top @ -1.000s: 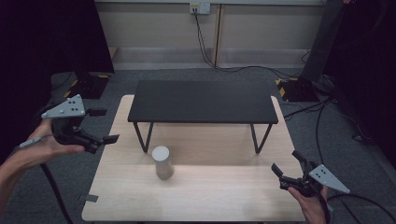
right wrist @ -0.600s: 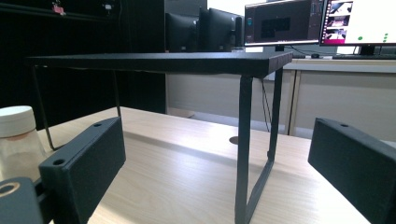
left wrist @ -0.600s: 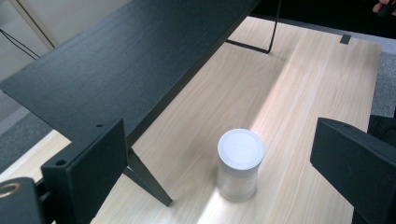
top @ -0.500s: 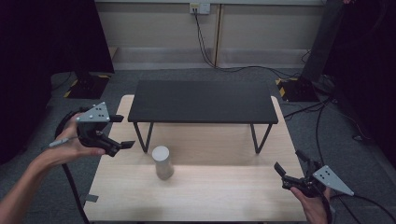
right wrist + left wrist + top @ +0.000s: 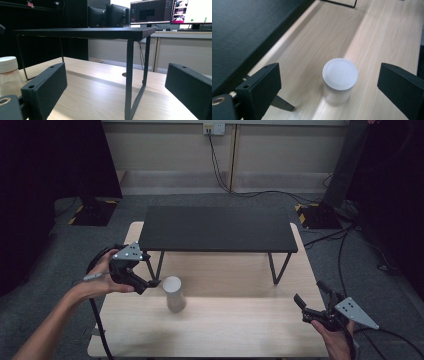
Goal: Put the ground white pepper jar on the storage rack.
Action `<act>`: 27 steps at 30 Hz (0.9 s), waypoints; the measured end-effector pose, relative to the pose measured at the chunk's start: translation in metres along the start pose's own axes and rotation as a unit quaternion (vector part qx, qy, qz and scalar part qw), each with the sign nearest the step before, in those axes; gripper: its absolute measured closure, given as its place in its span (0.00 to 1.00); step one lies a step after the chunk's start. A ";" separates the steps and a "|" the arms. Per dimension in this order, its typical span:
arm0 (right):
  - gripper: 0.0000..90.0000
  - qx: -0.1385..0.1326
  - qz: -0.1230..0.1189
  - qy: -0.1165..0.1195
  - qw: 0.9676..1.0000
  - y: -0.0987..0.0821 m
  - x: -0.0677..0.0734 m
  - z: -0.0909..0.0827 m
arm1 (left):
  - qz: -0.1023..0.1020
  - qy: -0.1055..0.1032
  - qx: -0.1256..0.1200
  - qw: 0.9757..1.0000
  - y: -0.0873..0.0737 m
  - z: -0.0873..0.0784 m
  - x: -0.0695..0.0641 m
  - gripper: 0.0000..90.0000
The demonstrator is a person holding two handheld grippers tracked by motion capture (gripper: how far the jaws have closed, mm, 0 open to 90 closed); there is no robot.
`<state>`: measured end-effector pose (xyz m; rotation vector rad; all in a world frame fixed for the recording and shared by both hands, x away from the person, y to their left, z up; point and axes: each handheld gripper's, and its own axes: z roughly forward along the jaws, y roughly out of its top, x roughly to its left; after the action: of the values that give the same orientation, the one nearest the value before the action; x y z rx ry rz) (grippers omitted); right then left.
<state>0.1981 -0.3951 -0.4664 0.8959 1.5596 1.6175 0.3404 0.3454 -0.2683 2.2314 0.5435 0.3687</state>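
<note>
R gripper (image 5: 314,306) is held low near the desk's front right corner, jaws spread, nothing between them; its spot is approx. unchanged vs 1 s ago. The jar (image 5: 173,293), white-lidded and upright, stands on the desk (image 5: 240,330) left of centre, just in front of the black shelf (image 5: 215,227). L gripper (image 5: 146,280) has been brought in from beyond the desk's left edge and is now just beside the jar, jaws wide open w/ the lid (image 5: 340,73) framed between them, not touched. A grasp is judged imminent; closing remains to be done.
</note>
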 end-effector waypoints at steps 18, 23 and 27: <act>0.04 -0.001 0.000 0.002 1.000 -0.001 -0.001 0.000 | 0.027 -0.025 0.072 0.997 0.009 0.061 0.000 0.06; 0.04 -0.001 0.000 0.003 1.000 -0.001 -0.001 0.000 | 0.035 -0.034 0.090 0.995 0.016 0.073 0.000 0.08; 0.04 -0.001 0.001 0.003 1.000 -0.001 -0.001 0.000 | 0.042 -0.038 0.100 0.993 0.019 0.079 0.000 0.09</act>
<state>0.1987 -0.3961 -0.4674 0.8927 1.5605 1.6239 0.3788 0.2834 -0.3044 2.4567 0.4643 0.2814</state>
